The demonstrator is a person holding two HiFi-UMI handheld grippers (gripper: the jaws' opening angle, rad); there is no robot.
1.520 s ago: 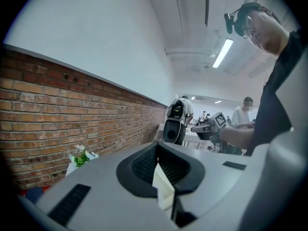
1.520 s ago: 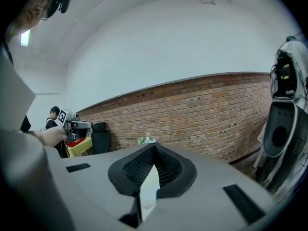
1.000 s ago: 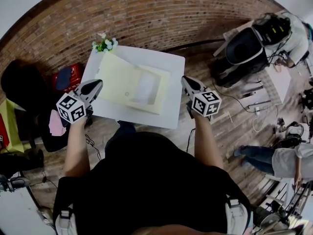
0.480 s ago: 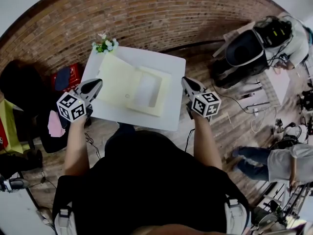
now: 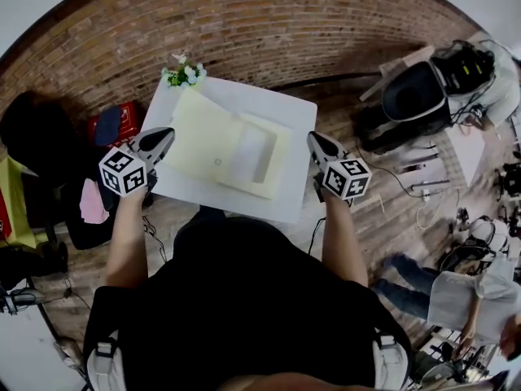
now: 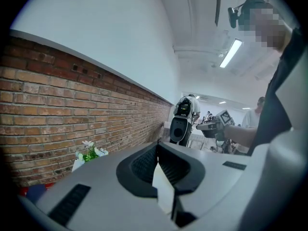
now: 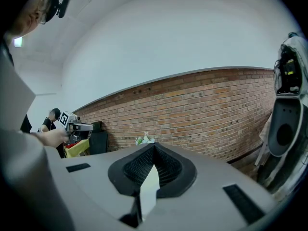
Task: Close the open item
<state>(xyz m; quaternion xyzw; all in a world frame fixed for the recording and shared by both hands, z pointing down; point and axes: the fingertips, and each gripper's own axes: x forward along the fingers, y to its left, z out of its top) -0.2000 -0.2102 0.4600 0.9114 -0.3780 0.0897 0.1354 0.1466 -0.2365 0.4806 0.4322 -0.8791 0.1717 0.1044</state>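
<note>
In the head view, little is found changed over the last second: the left gripper (image 5: 167,134) and the right gripper (image 5: 314,140) have been shifted only slightly beside the side edges of the white table (image 5: 289,198). The yellow folder (image 5: 216,141) has been left lying open at the table's middle, untouched, so closing is judged not yet begun. No brand or writing can be read; only square markers are seen on the cubes (image 5: 122,172). In the left gripper view, the jaws are seen pressed together on nothing, with flowers (image 6: 89,153) beyond. In the right gripper view, the jaws are likewise clenched and empty; the folder is shown in neither gripper view.
</note>
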